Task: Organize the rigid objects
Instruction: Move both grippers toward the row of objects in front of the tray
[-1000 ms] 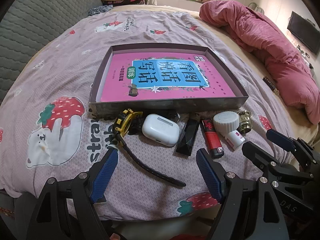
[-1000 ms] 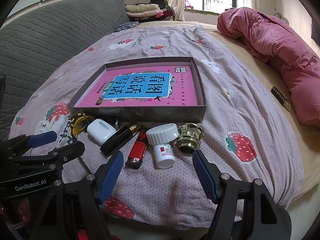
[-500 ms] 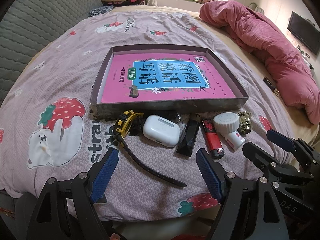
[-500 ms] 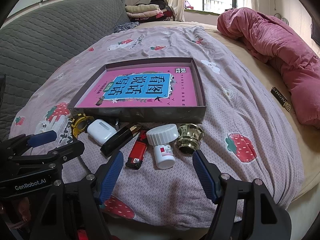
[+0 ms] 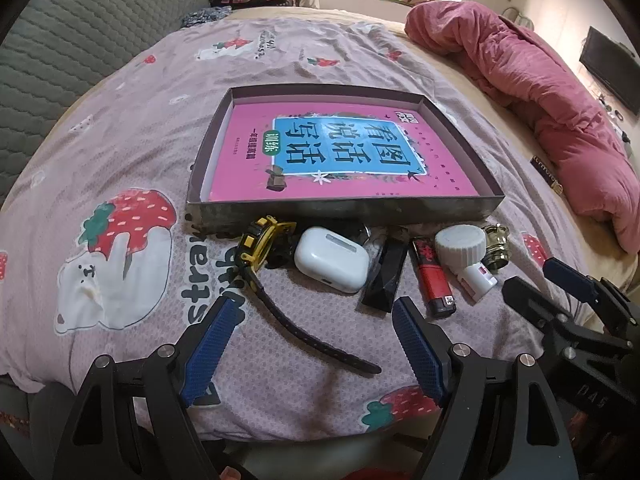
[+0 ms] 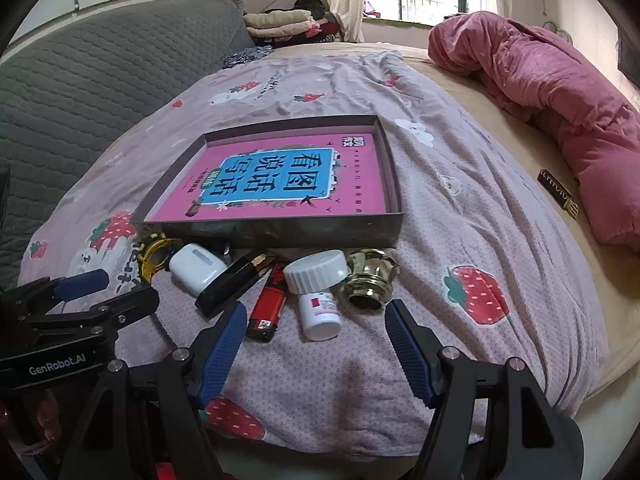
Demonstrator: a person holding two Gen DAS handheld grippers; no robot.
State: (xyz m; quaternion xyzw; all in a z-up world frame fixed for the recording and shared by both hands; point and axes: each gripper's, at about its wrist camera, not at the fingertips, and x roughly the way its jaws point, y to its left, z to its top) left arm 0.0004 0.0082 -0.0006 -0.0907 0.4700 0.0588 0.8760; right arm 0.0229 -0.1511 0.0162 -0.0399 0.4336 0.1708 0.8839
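Nothing has been moved since the earlier frames: both the left gripper (image 5: 310,342) and right gripper (image 6: 314,346) are held open, empty; the tray (image 5: 344,208) remains unfilled.

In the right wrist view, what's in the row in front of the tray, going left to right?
Yellow-cased watch → white earbud case → black rectangular case → red lighter → white pill bottle → gold metal cap.

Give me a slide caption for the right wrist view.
Open right gripper faces the pill bottle and lighter before the box.
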